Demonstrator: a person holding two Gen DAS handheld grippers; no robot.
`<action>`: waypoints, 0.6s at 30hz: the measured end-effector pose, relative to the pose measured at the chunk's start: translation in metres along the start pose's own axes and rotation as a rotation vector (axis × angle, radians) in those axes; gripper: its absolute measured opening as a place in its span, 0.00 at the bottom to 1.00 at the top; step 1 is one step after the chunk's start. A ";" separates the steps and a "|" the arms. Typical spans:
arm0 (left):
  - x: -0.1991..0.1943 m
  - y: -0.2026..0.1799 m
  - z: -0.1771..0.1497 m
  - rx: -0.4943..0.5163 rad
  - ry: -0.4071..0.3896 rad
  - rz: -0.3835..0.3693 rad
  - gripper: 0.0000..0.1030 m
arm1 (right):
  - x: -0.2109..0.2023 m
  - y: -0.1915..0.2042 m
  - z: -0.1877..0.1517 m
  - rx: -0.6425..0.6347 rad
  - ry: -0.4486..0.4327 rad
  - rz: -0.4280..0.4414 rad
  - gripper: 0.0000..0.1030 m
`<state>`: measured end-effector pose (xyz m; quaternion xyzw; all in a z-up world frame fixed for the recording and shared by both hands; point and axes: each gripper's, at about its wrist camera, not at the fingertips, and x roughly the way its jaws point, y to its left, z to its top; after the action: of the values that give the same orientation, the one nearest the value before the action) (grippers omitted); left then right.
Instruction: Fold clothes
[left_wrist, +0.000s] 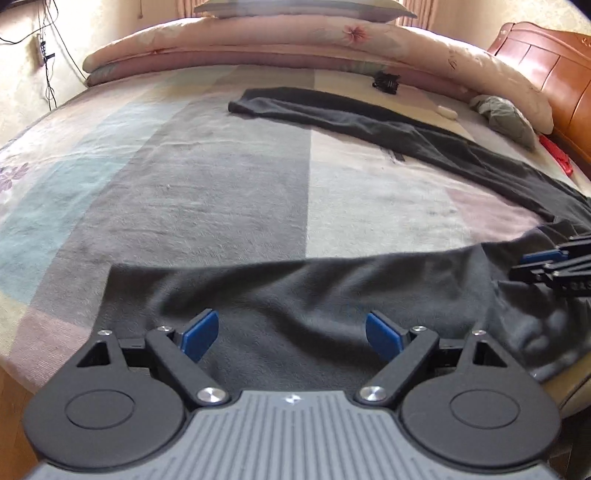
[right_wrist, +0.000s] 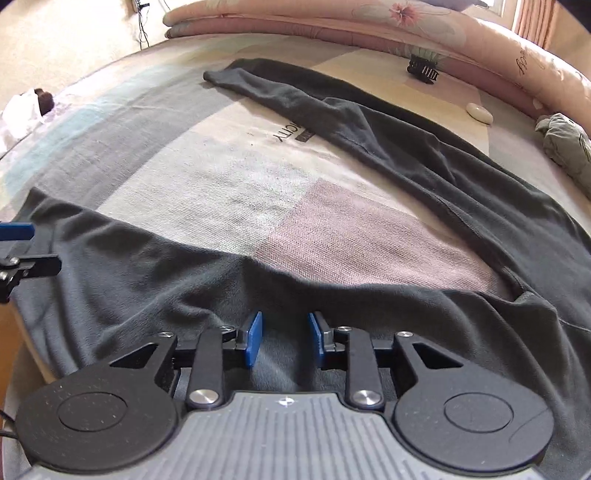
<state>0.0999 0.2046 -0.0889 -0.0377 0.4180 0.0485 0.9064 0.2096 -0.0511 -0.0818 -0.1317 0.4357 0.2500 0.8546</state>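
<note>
A bed covered by a sheet in pastel and grey blocks filled the room's middle, with a folded floral quilt stacked along its far side, one pillow on top and a wooden headboard at the right. One pair of dark grey trousers lay spread on the sheet, legs splayed apart, beside one black hair clip and one crumpled green cloth. The left gripper stood wide open over the near leg, and the right gripper was partly parted above the cloth, pinching nothing.

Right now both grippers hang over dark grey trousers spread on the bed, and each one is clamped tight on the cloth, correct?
Not quite. The left gripper and right gripper do hang over the dark grey trousers on the bed, but both wrist views show their jaws apart, gripping nothing.
</note>
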 end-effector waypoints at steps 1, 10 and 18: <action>0.005 -0.001 -0.002 0.001 0.019 0.020 0.85 | 0.005 0.003 0.004 -0.018 -0.012 -0.015 0.35; 0.004 0.008 0.002 -0.018 -0.008 0.112 0.91 | -0.004 -0.001 0.026 0.062 -0.034 0.019 0.49; 0.007 0.017 -0.008 -0.072 0.025 0.094 0.93 | 0.021 0.059 0.018 -0.102 -0.020 0.051 0.69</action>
<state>0.0964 0.2206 -0.1004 -0.0510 0.4286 0.1055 0.8959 0.2001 0.0131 -0.0888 -0.1614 0.4172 0.2947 0.8444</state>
